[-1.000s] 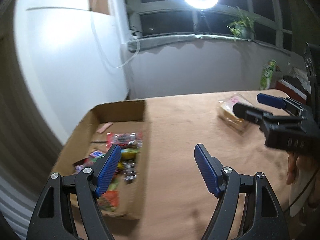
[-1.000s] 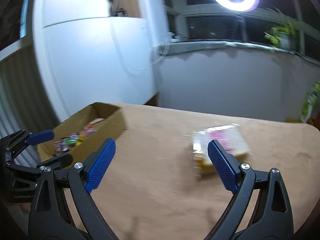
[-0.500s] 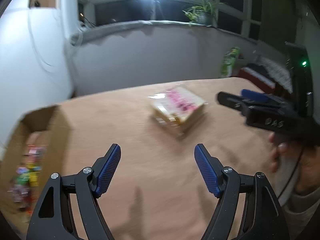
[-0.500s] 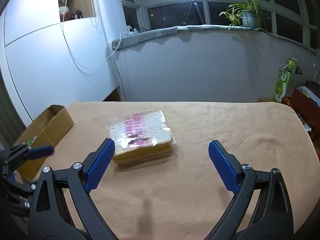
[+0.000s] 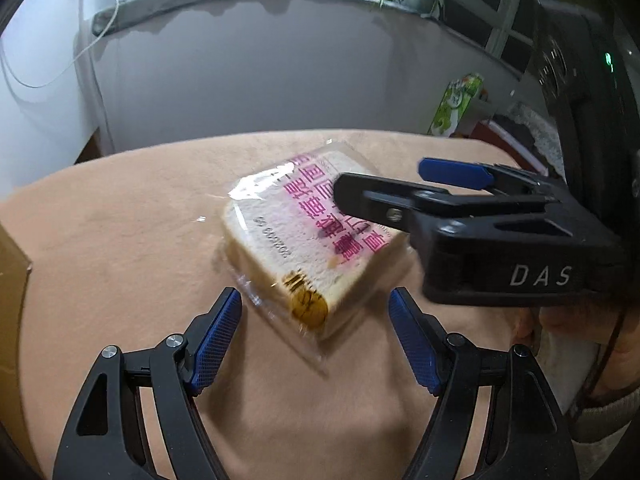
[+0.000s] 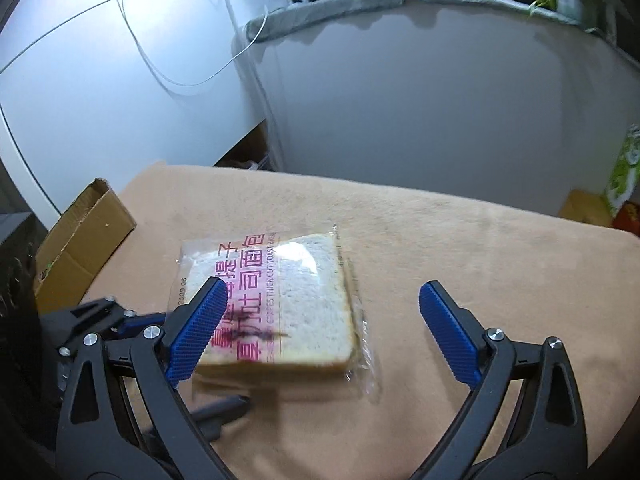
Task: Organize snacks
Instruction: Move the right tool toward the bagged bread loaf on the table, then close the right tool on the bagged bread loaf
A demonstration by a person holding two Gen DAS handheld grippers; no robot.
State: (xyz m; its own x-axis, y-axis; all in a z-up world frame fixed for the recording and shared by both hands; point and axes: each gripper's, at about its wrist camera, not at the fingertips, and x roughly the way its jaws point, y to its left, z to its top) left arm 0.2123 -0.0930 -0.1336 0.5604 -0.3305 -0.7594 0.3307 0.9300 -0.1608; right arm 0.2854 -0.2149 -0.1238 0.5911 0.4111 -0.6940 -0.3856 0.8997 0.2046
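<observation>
Closing on bread pack [image 5: 308, 236], both tools nearer

Dim, bluish, fisheye-warped, slightly blurred.

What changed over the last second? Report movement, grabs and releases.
Both claws swung away from the cardboard box and closed in on the wrapped toast packet: left claw at its near corner, right claw over it. Nothing was grabbed or released. Both claws remain open; the packet still lies on the table.

The toast pack [image 6: 280, 300] was white with pink letters. The pads [image 6: 198, 332] were blue, the tablecloth [image 6: 460, 248] beige.
</observation>
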